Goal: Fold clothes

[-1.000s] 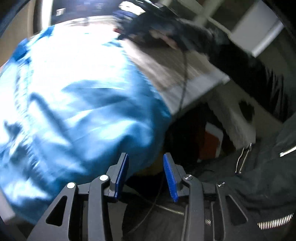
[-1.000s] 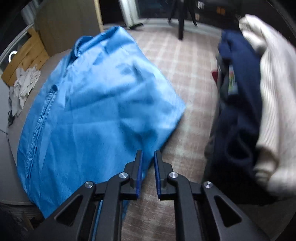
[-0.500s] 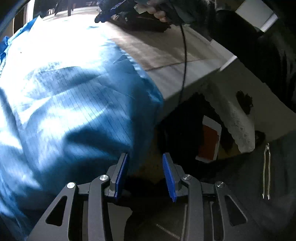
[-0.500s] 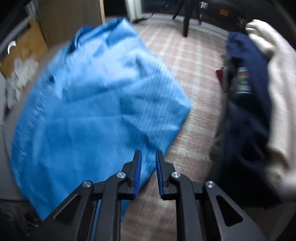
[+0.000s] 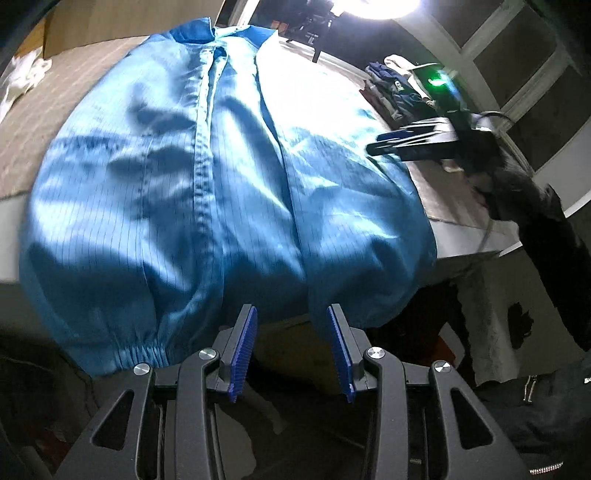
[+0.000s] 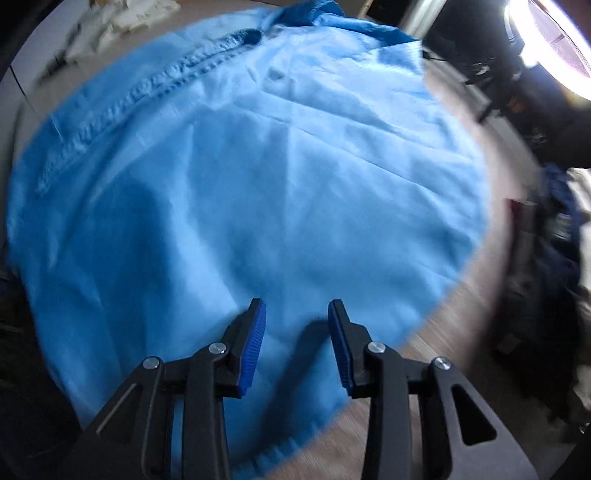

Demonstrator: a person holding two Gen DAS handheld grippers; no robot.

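A shiny blue jacket (image 5: 229,177) lies spread face-up across a table (image 5: 454,206), its thin, slippery cloth crossed by a fine grid of dark lines and creased into soft ridges. Seen from the left wrist, its long axis runs away from the camera: the collar (image 5: 225,35) points to the far edge, while the hem and an elastic, gathered cuff (image 5: 144,350) droop over the near edge. A stitched front band (image 5: 202,147) runs down the middle.

The left gripper (image 5: 291,347) hangs off the table's near edge, just below the hem, its ribbed blue pads apart and nothing between them. The right gripper (image 6: 296,339) hovers over the jacket's near corner, above the smooth cloth (image 6: 258,184); its jaws have just been opening and stand released, with the cloth below them, not pinched. From the left wrist it (image 5: 410,142) appears as a dark blur at the jacket's right edge.

A heap of dark blue and cream clothes (image 5: 399,85) sits at the table's far right, well apart from the jacket.
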